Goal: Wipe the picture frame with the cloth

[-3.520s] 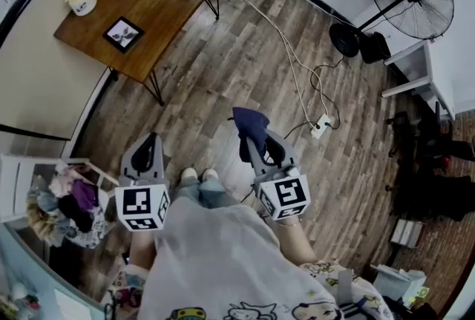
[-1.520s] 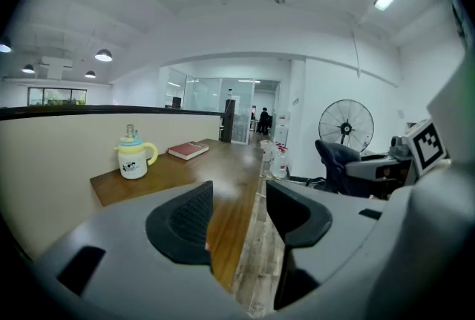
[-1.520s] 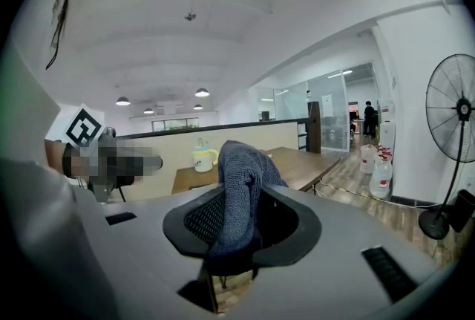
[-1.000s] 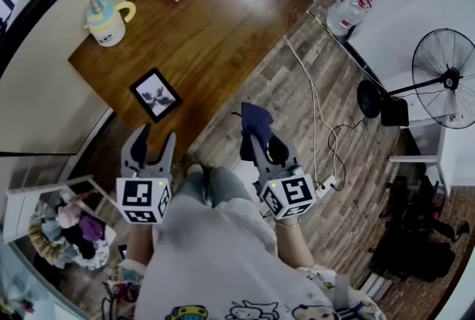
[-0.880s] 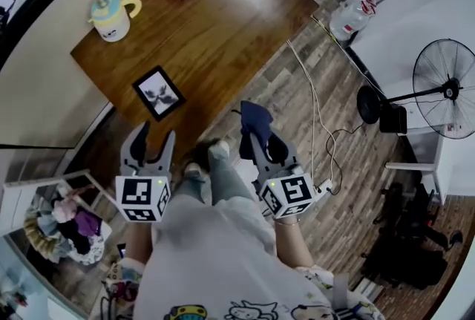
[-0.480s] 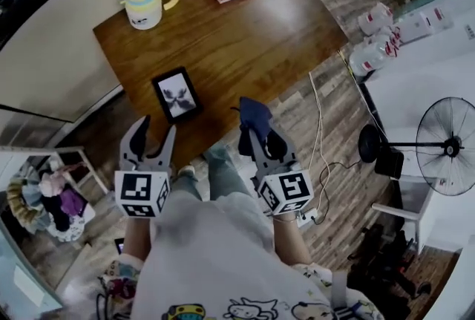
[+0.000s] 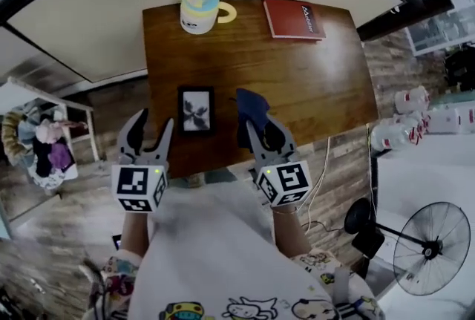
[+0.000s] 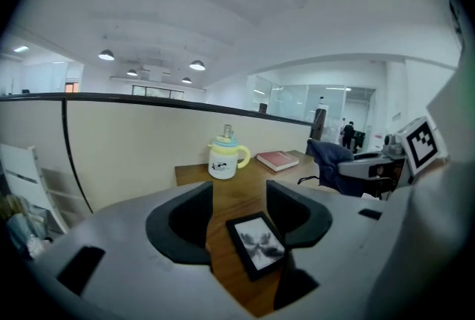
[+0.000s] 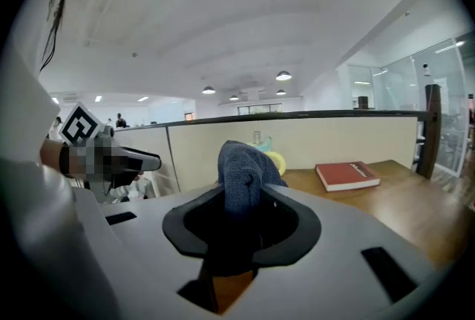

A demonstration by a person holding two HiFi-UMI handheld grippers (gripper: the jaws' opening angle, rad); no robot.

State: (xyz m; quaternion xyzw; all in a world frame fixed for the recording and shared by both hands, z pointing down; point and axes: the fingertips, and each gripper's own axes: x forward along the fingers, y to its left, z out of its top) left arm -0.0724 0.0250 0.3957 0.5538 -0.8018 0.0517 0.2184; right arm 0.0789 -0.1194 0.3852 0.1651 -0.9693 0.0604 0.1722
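A small black picture frame (image 7: 196, 109) lies flat on the brown wooden table (image 7: 297, 81), near its front edge. In the left gripper view the picture frame (image 8: 256, 244) shows between the spread jaws. My left gripper (image 7: 151, 131) hovers open just left of the frame and short of the table edge, holding nothing. My right gripper (image 7: 254, 122) is shut on a dark blue cloth (image 7: 250, 110), which sticks up out of the jaws just right of the frame. In the right gripper view the cloth (image 9: 243, 176) fills the gap between the jaws.
A white and yellow lidded cup (image 7: 200, 8) stands at the table's far left. A red book (image 7: 294, 18) lies at the far right. A cream partition wall (image 7: 89, 29) runs behind the table. A rack of clothes (image 7: 41, 144) is at left, water bottles (image 7: 408, 122) and a fan (image 7: 430, 255) at right.
The person has walked up to the table, so the table and frame now lie straight ahead and close. Both grippers keep their pose: left open, right holding the cloth.
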